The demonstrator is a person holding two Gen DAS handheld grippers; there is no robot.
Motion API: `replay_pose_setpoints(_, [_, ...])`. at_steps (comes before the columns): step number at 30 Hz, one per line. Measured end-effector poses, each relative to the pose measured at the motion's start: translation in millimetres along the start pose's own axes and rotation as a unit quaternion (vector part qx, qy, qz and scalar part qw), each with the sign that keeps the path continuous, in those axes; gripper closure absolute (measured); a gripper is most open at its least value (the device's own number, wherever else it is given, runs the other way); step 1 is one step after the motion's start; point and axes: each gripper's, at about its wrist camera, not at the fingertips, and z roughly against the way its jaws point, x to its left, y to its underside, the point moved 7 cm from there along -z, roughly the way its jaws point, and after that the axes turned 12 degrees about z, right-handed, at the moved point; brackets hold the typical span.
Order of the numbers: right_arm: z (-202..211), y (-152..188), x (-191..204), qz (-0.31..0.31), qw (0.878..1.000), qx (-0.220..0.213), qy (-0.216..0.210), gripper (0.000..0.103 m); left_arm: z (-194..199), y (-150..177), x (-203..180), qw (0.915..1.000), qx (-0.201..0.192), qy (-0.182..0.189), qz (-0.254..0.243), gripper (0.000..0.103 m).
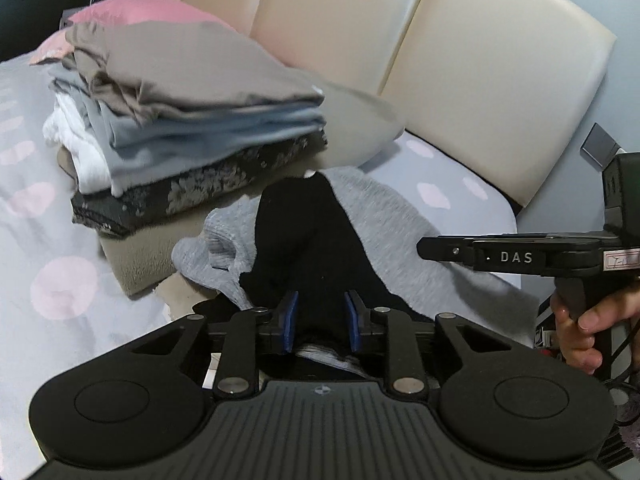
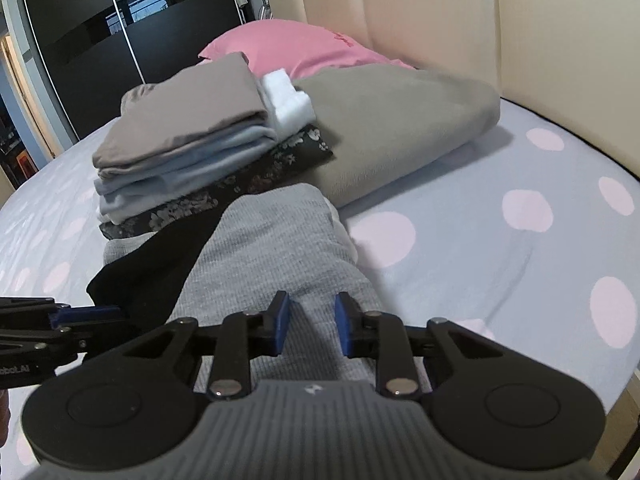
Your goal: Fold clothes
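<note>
Between the blue pads of the left gripper point(image 1: 321, 322) lies a black garment point(image 1: 308, 248); the jaws stand apart with the black cloth in the gap, and I cannot tell if the pads press on it. This black garment lies on top of a grey knitted garment point(image 2: 276, 248), which stretches forward from both grippers on the bed point(image 2: 500, 240). The right gripper point(image 2: 311, 326) is also spread, its pads on either side of a ridge of the grey cloth, not closed on it. In the left wrist view the right gripper shows from the side at the right edge, held by the right hand point(image 1: 580, 328). Ahead of the grippers and a little to the left stands a pile of folded clothes point(image 2: 188, 148): a taupe piece on top, light blue under it, something white behind, and a dark flowered piece at the bottom. The pile rests on a beige blanket point(image 2: 400, 128). Farther back lies a pink pillow point(image 2: 288, 48) against the cream headboard point(image 2: 440, 12).
</note>
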Motion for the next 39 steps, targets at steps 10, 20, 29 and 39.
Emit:
replay_pose_setpoints(10, [50,1,13,-0.021,1.0,-0.011,0.007,0.065,40,-3,-14,0.9995,-0.012,-0.012,-0.027,0.08])
replay_pose_setpoints(20, [155,-29,49,-0.044,0.994,-0.036,0.09,0.042,123,-6,-57,0.995,-0.07,-0.023,-0.067,0.056])
replay_pose_setpoints(29, [220,-12,93,-0.082,0.985,-0.081,0.131,0.026,163,7,-68,0.9929,-0.065,-0.052,-0.085,0.038])
replay_pose_setpoints(39, [202,30,105,-0.129,0.979,-0.06,0.146,0.025,164,24,-60,0.9939,-0.055,-0.06,-0.074,0.035])
